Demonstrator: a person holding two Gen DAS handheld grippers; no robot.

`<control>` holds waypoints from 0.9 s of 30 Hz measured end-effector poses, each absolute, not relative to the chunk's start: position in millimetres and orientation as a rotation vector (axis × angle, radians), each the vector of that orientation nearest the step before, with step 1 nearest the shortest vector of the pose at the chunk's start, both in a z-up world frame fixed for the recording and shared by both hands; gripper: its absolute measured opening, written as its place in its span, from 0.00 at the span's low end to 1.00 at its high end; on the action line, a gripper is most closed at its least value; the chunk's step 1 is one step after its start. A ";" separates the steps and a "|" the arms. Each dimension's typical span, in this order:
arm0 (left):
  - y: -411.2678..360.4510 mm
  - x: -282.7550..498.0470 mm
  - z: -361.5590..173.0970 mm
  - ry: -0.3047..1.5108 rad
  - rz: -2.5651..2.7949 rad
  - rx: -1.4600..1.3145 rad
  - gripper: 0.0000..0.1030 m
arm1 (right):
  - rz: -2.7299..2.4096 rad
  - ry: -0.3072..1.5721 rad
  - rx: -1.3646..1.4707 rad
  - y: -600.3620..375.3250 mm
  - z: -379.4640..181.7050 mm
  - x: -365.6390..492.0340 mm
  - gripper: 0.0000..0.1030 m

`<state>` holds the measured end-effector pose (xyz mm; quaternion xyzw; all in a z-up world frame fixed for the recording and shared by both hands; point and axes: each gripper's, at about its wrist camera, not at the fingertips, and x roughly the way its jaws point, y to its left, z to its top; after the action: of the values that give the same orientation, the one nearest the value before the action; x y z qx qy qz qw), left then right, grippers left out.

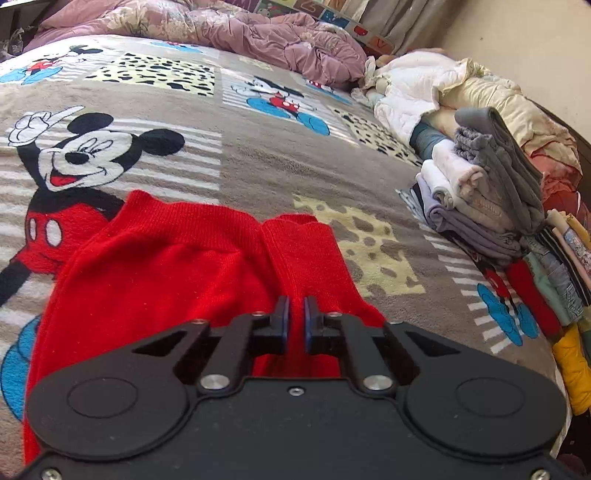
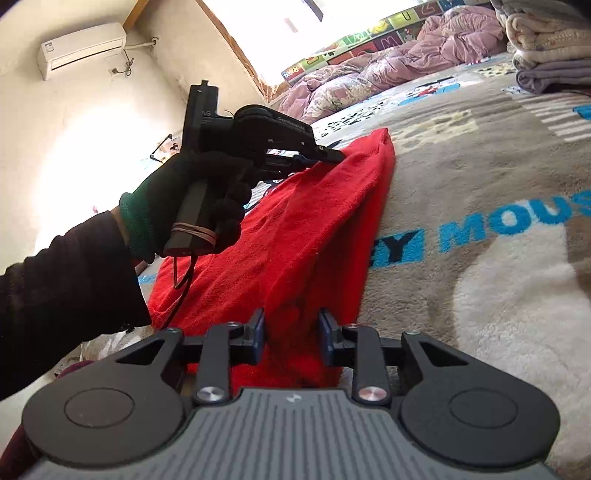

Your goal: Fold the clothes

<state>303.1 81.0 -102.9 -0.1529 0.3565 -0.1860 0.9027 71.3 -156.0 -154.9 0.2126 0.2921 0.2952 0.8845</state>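
Lying flat on the cartoon mouse blanket [image 1: 258,162] is one bright red knit garment [image 1: 177,266]. It looks soft and fuzzy, with ribbed ends. In the left wrist view two ribbed ends sit side by side at its far edge, pointing away from the camera. Its long side runs from the near edge of the bed toward the purple quilt [image 1: 258,33].

Two grippers are at work. The left gripper [image 1: 297,314] has its blue pads almost together, pinching a fold of red cloth. The right gripper [image 2: 291,332] has its jaws apart, with bunched red cloth between them. A black-gloved hand [image 2: 199,199] holds the left one.

One stack of folded clothes [image 1: 487,192] sits to the side.
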 end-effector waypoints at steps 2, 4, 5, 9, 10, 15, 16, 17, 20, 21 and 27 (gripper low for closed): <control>89.8 300.0 -101.3 0.702 -0.377 -0.346 0.05 | 0.623 0.624 0.478 -158.4 -158.5 74.9 0.26; 94.5 302.1 -104.5 0.700 -0.361 -0.357 0.05 | 0.628 0.636 0.502 -159.7 -161.0 77.5 0.25; 94.9 305.9 -108.4 0.716 -0.350 -0.353 0.05 | 0.627 0.638 0.501 -159.3 -161.2 77.0 0.25; 90.3 310.5 -115.4 0.740 -0.371 -0.336 0.05 | 0.625 0.644 0.499 -157.8 -162.2 75.2 0.25; 89.2 311.0 -114.2 0.743 -0.368 -0.328 0.06 | 0.624 0.645 0.498 -157.4 -162.4 74.6 0.25; 84.8 299.4 -98.4 0.707 -0.270 -0.198 0.19 | 0.587 0.596 0.400 -153.2 -150.7 57.2 0.26; 84.6 288.2 -90.3 0.674 -0.267 -0.181 0.19 | 0.577 0.583 0.375 -152.7 -147.1 52.2 0.30; 84.7 272.5 -83.9 0.649 -0.288 -0.179 0.19 | 0.567 0.572 0.332 -153.4 -142.0 45.9 0.36; 82.2 227.9 -73.5 0.606 -0.366 -0.164 0.20 | 0.539 0.521 0.222 -157.5 -126.5 28.0 0.37; 77.5 209.4 -73.3 0.602 -0.401 -0.153 0.20 | 0.529 0.494 0.201 -158.6 -122.8 25.1 0.37; 54.2 162.5 -93.5 0.636 -0.513 -0.087 0.20 | 0.501 0.279 -0.079 -134.1 -108.3 21.0 0.37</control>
<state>162.5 54.2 -93.5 -0.0423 0.3090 -0.2493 0.9168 21.0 -134.1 -108.3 -0.0388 0.1378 0.2469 0.9584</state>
